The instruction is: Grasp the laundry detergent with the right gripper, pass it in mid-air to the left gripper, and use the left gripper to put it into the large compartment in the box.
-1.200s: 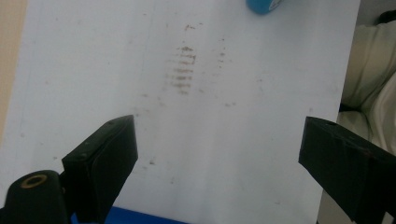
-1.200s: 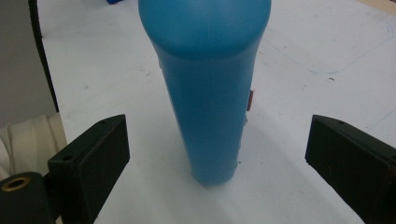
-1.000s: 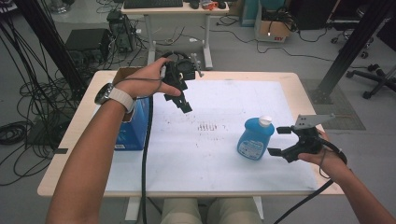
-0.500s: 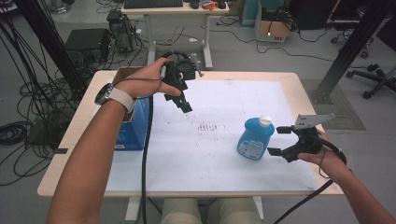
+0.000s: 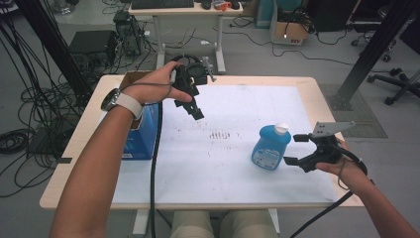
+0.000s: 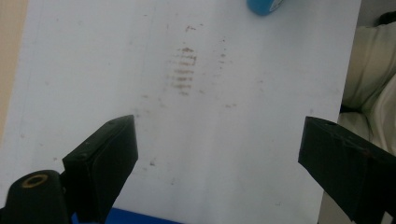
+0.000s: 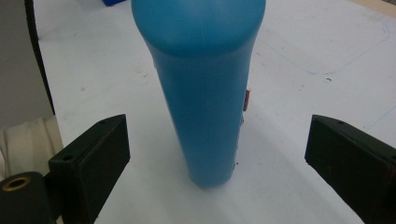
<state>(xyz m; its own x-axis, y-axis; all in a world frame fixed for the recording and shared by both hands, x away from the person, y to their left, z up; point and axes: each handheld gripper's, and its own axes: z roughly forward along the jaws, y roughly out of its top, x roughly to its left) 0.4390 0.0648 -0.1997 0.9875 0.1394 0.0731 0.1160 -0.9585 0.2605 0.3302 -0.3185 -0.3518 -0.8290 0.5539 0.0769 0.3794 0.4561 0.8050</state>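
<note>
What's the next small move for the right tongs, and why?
Probably ease the right tongs forward around the blue bottle, then close. The bottle stands upright just ahead, centred between the open jaws in the right gripper view, untouched.

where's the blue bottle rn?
High view: the blue bottle stands upright on the right part of the white mat, just left of the open right gripper, whose jaws flank it without touching.
</note>
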